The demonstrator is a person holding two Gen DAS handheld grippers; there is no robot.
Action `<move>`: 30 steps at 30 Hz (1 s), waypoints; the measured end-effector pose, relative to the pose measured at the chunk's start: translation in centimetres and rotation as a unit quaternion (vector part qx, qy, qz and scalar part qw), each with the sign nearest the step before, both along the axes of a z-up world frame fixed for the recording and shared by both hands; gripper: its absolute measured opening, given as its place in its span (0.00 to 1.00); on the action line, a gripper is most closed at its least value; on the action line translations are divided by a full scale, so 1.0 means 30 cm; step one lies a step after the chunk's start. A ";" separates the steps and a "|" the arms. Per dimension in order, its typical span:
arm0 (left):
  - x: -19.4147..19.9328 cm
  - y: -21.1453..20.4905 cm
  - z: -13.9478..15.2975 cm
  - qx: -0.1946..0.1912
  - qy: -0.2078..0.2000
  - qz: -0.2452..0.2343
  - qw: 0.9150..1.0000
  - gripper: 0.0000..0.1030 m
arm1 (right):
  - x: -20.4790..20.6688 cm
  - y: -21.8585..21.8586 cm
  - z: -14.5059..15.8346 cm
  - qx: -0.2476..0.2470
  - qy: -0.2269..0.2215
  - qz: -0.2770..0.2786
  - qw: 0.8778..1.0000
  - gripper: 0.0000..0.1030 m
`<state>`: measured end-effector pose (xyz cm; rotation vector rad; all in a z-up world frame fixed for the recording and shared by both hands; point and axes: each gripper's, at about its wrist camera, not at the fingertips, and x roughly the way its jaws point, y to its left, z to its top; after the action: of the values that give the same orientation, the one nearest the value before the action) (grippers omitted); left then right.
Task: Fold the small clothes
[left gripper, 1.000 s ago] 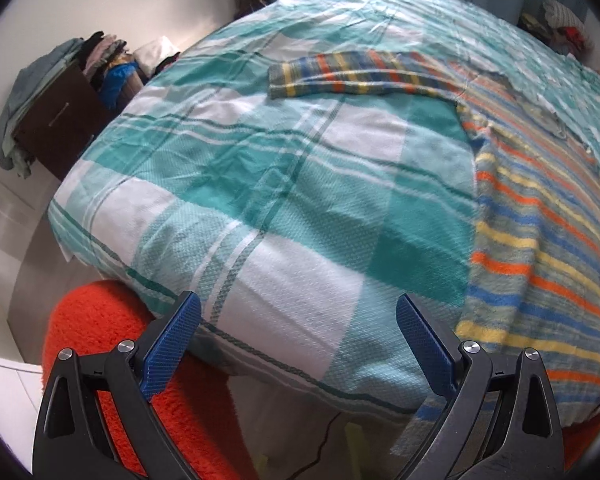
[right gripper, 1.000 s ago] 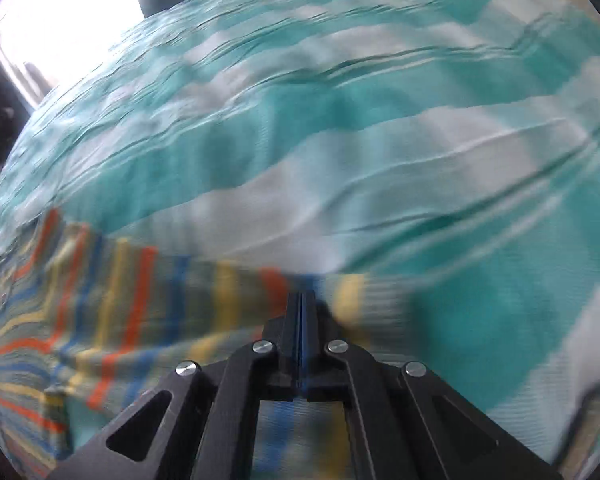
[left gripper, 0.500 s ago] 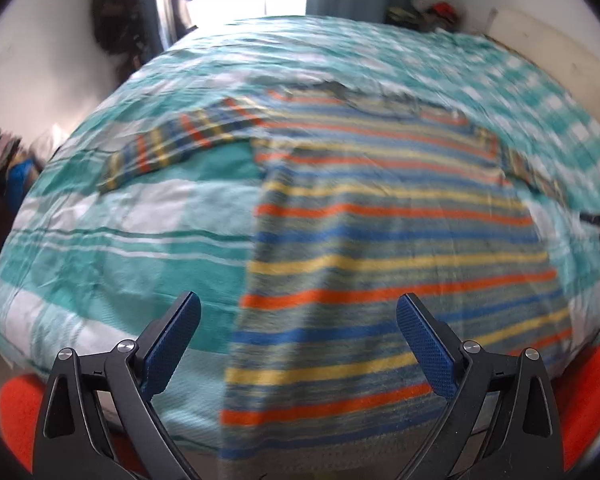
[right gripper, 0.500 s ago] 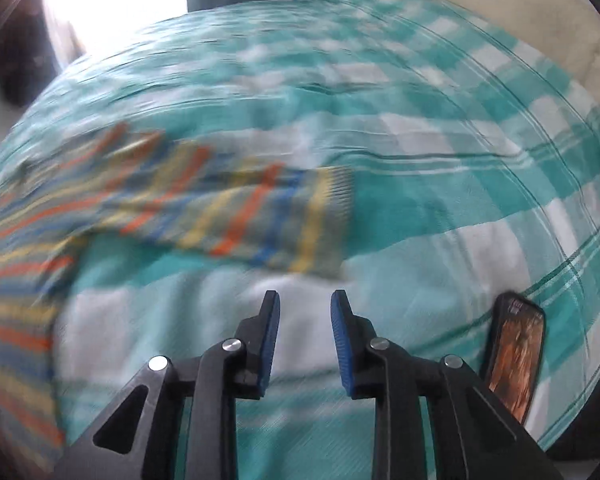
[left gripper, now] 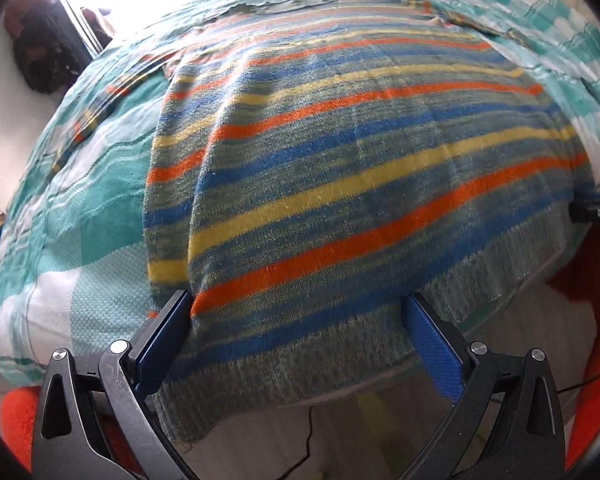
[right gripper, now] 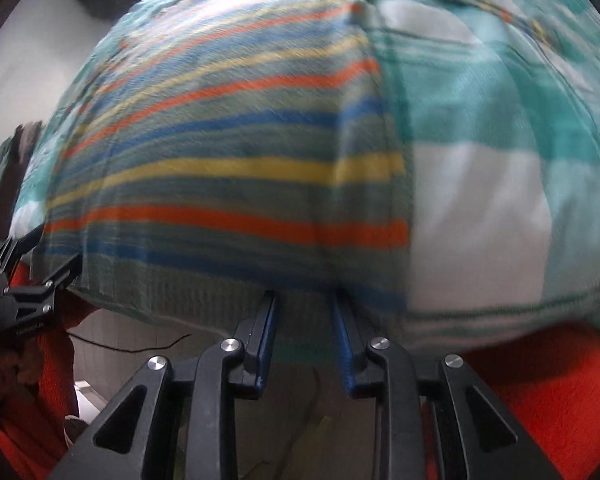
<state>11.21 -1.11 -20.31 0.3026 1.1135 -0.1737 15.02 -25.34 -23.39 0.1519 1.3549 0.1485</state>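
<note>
sweater: striped knit sweater [left gripper: 340,168] lies flat on the bed [left gripper: 100,184], its ribbed hem [left gripper: 380,352] hanging over the near edge
key relation: hem is just in front of both claws, running left to right
left gripper [left gripper: 300,312]: spread wide, straddling the hem's left part
right gripper [right gripper: 304,312]: partly spread, holds nothing, at the hem's right corner
material: soft wool, orange, blue, yellow bands; checked teal sheet

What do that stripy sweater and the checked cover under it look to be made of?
The striped sweater looks like knitted wool or acrylic yarn, matte and slightly fuzzy, with a ribbed hem. The checked bedspread looks like woven cotton, matte, with a fine dotted weave and creases. The exact fibres cannot be told.
</note>
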 end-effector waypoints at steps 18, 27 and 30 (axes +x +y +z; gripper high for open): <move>0.103 0.079 0.139 -0.077 -0.049 0.094 0.991 0.98 | 0.035 0.243 0.271 -0.058 -0.221 -0.011 0.973 0.70; 0.088 0.079 -0.011 -0.066 -0.043 0.085 0.993 1.00 | 0.076 0.407 0.010 -0.133 -0.207 0.066 0.967 0.80; 0.089 0.080 -0.019 -0.064 -0.045 0.083 0.993 1.00 | 0.089 0.411 0.006 -0.140 -0.195 0.056 0.969 0.83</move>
<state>13.87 1.28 -20.87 0.1016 1.0278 -0.0823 17.68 -13.01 -23.22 -0.1852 0.9777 0.0736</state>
